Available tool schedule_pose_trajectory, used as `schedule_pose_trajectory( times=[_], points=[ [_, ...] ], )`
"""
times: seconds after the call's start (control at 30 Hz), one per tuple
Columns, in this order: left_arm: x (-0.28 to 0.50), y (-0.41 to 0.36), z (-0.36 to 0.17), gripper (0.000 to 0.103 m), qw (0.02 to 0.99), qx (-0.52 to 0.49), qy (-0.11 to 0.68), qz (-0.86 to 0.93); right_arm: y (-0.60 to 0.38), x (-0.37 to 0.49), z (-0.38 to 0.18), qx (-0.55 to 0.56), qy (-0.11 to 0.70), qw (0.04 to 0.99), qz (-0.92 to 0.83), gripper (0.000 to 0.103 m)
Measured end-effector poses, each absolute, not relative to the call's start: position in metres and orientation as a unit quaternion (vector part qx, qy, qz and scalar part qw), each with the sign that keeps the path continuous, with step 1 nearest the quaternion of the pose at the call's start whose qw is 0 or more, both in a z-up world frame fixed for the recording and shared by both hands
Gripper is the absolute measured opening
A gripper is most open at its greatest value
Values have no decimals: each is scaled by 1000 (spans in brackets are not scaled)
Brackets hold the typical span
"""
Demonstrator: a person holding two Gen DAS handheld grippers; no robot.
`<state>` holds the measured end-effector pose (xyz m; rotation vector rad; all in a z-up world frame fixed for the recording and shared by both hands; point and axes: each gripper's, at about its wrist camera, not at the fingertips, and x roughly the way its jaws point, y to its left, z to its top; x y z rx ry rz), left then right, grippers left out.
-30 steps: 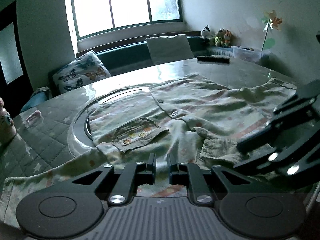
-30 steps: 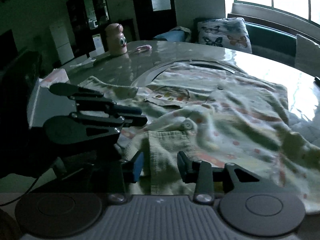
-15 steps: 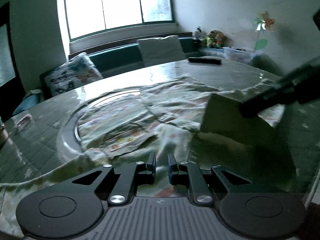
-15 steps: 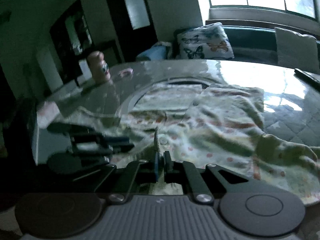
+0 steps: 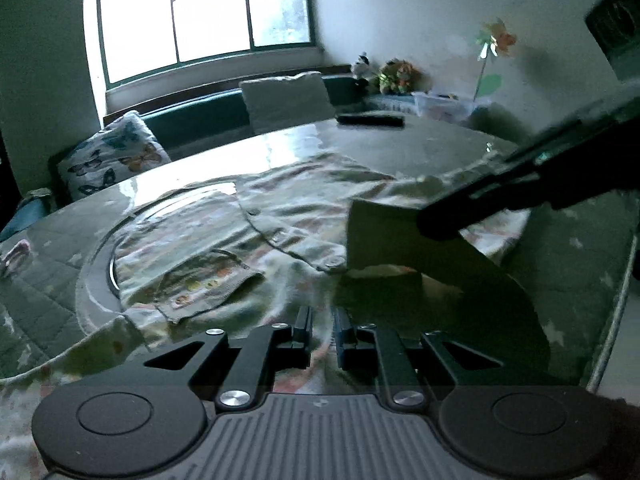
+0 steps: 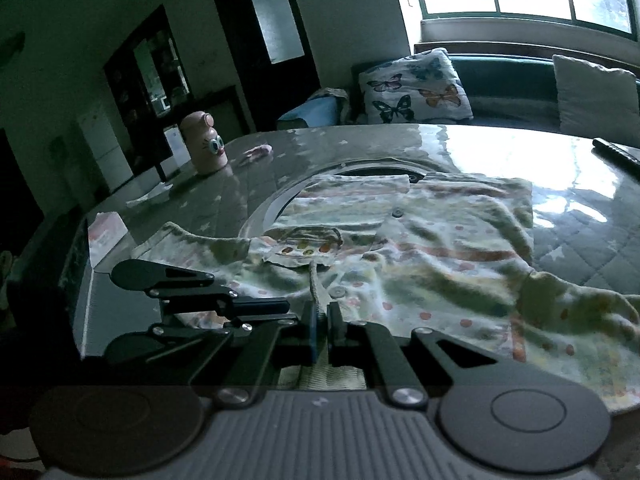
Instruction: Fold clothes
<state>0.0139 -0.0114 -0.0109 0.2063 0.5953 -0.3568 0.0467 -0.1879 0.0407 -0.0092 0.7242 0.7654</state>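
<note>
I am pinching the ribbed hem of the shirt in my right gripper, jaws pressed together on the cloth. My left gripper is nearly closed over the near edge, fabric showing in the narrow gap; whether it is gripping I cannot tell. The shirt is lying spread on a glossy round table. The thin hem could be slipping free if I pull unevenly. Beyond are butterfly cushions and a bright window.
</note>
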Motion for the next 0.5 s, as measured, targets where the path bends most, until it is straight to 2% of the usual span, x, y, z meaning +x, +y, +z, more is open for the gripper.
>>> schedule_pose_trajectory(
  times=[0.33, 0.43, 0.5],
  points=[
    [6, -3, -6, 15, 937, 77, 285, -189, -172, 39, 31, -49, 354, 850, 388, 4],
    [-2, 12, 6, 15, 944, 70, 269, -175, -165, 35, 27, -67, 361, 839, 402, 10],
    [-4, 21, 12, 15, 949, 67, 263, -159, -162, 33, 24, -77, 366, 832, 410, 10]
  ],
)
